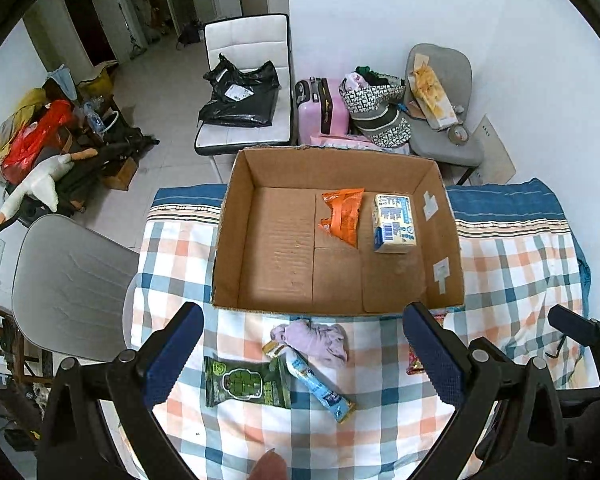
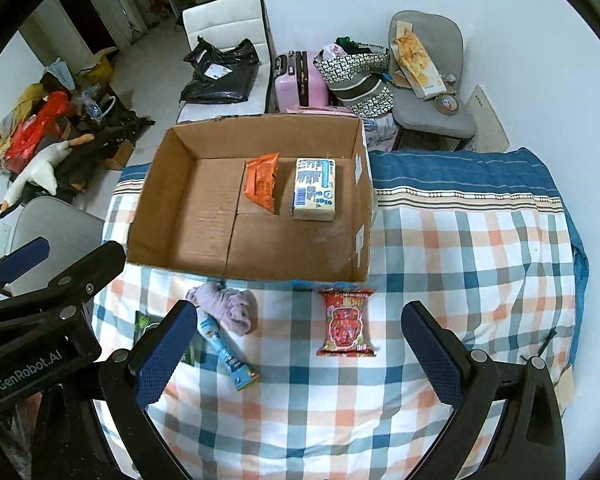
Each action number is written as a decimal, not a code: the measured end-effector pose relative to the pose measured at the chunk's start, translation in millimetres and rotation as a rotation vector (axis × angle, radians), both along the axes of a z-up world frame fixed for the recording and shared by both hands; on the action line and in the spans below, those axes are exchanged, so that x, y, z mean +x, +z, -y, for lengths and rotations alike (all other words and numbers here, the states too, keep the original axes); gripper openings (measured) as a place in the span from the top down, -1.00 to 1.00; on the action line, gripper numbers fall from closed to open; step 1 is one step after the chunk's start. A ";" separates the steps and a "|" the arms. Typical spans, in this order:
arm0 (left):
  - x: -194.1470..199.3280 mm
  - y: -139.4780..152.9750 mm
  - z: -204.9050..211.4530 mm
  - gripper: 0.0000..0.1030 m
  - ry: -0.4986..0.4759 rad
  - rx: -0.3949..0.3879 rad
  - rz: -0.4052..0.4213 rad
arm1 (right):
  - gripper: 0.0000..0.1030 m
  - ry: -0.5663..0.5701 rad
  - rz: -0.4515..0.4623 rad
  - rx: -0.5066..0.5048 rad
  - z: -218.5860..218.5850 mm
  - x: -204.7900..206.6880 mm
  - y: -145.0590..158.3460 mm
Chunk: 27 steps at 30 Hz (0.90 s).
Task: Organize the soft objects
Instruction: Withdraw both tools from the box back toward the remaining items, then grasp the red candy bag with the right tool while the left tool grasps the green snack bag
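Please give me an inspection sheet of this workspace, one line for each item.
Surface: checked cloth over the table.
Job's things: orange packet and tissue pack inside cardboard box; lilac cloth, blue tube, green packet, red packet lie outside it.
Clutter: nothing seen on the table.
Grippers: left claw and right claw open, empty.
Cables: nothing seen.
Surroundings: chairs, pink suitcase, bags.

Cluttered home: suitcase, chairs, plush goose
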<state>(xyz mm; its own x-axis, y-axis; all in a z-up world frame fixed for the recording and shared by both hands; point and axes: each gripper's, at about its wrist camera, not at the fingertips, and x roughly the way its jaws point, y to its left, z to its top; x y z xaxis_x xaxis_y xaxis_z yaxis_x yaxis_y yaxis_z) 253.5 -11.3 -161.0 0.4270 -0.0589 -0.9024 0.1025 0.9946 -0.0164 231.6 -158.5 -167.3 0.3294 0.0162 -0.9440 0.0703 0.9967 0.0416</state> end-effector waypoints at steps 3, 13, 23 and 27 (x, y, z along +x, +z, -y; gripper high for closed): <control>-8.5 2.8 -1.4 -0.98 0.006 -0.001 0.008 | -1.00 0.007 0.000 0.017 1.0 -8.7 1.0; -32.9 -70.2 -73.6 -0.98 0.259 -0.129 -0.178 | -1.00 -0.049 -0.188 0.057 44.1 -15.5 -91.8; -52.2 -217.3 -126.3 -0.98 0.544 -0.345 -0.549 | -1.00 -0.169 -0.340 0.099 74.3 -2.0 -204.3; -50.3 -247.0 -143.2 -0.98 0.696 -0.462 -0.586 | -1.00 -0.217 -0.350 0.123 81.4 4.5 -223.2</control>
<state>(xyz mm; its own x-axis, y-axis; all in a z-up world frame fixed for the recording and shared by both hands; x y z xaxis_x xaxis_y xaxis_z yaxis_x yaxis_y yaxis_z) 203.2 131.8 -408.0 -0.0019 -0.3611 -0.9325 -0.6434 0.7143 -0.2753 236.0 -239.9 -390.5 -0.0023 0.1009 -0.9949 0.3085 0.9464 0.0952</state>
